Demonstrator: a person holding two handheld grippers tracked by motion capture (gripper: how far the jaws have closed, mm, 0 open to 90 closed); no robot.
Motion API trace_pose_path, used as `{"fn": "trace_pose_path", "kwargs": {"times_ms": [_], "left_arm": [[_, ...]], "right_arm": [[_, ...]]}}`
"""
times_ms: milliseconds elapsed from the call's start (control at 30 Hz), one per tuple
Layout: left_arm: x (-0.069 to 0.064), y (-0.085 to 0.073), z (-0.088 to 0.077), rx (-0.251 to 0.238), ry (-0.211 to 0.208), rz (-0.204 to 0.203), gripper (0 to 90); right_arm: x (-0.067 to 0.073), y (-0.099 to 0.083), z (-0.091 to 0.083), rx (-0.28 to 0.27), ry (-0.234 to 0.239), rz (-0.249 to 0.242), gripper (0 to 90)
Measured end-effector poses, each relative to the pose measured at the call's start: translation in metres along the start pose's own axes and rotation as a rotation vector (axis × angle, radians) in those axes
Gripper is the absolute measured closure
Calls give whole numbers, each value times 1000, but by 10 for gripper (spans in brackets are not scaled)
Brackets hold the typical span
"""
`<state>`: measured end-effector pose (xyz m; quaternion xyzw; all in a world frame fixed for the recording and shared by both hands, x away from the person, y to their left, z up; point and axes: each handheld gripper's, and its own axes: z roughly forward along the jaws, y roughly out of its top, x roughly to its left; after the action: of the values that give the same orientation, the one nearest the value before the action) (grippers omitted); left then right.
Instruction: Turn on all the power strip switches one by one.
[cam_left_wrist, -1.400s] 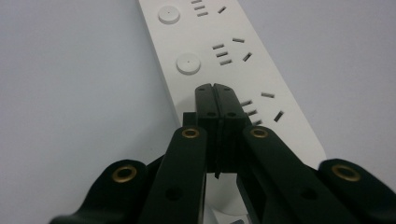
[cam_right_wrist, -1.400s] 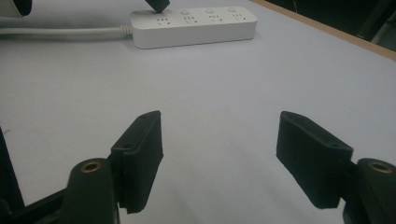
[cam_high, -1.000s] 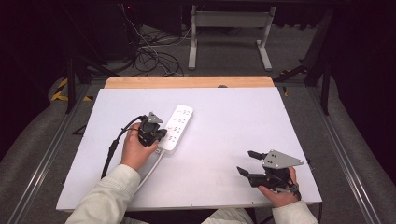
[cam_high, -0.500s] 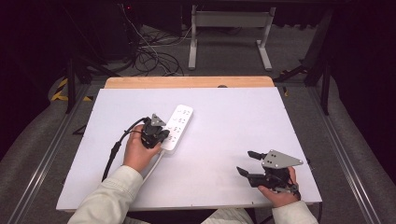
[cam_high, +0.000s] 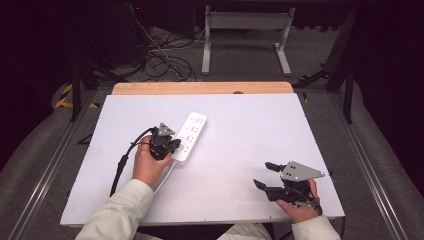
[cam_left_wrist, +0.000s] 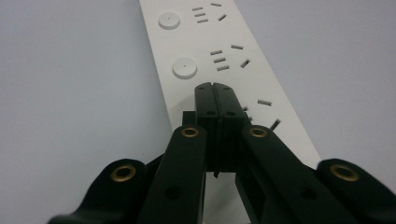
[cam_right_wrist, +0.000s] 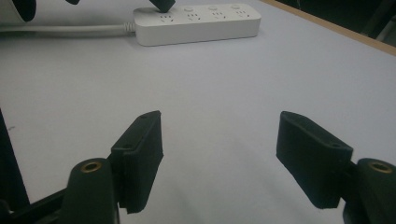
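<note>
A white power strip lies on the white table, slanting away from the person. Its round switches and socket slots face up. My left gripper is shut, jaws pressed flat together with nothing between them. Its tip rests over the strip's near end, between a switch and the socket slots; whether it touches the strip I cannot tell. In the right gripper view the power strip lies far off, with the left gripper at its cable end. My right gripper stands open over bare table at the front right.
The strip's white cable runs back under the left hand toward the front edge. A black cable trails from the left gripper. A wooden strip borders the table's far edge; cables and a metal stand lie on the floor beyond.
</note>
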<state>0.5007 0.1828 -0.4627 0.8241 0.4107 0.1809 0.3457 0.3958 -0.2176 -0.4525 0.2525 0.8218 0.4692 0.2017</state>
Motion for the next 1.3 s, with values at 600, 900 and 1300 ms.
{"fn": "trace_pose_path", "kwargs": {"times_ms": [600,900,1300], "left_arm": [[-3,28,5,24,-6,19,900],[12,30,18,5,19,-44,900],[7,28,24,-13,42,-5,900]], "right_arm": [[-1,0,-1,-8,-1,-2,323],[-2,-1,-2,-7,2,3,322],[-2,-1,-1,-8,7,3,322]]}}
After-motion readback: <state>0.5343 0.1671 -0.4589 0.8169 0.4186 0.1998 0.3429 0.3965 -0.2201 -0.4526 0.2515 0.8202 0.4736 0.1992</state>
